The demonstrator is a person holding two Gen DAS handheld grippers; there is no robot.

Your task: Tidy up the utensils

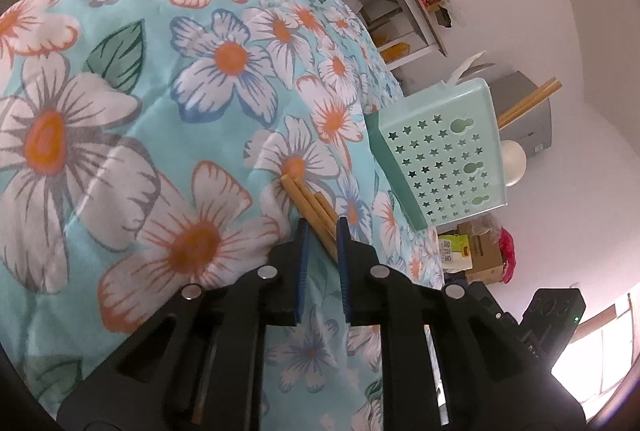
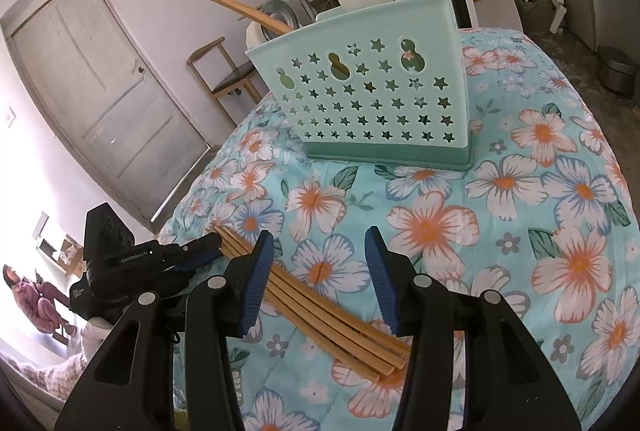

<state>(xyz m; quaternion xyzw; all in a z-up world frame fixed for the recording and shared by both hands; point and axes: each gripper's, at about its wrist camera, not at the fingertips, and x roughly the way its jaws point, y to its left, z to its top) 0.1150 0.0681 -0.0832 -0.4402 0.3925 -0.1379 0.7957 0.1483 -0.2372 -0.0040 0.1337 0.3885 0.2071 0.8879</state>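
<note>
Left hand-held gripper [image 1: 322, 231] apparently pinching chopsticks [image 2: 312, 311]; right hand-held gripper [image 2: 320, 251] spread.

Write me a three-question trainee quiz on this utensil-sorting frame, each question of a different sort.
1. True or false: the left gripper has its blue-padded fingers around one end of the bundle of tan wooden chopsticks.
2. Multiple choice: the open right gripper is (a) hovering over the chopstick bundle, (b) inside the holder, (c) gripping a spoon.
3. Fill in: the mint-green plastic utensil holder with star-shaped holes stands on the ____ cloth.

Key: 1 true; 2 a; 3 floral.
</note>
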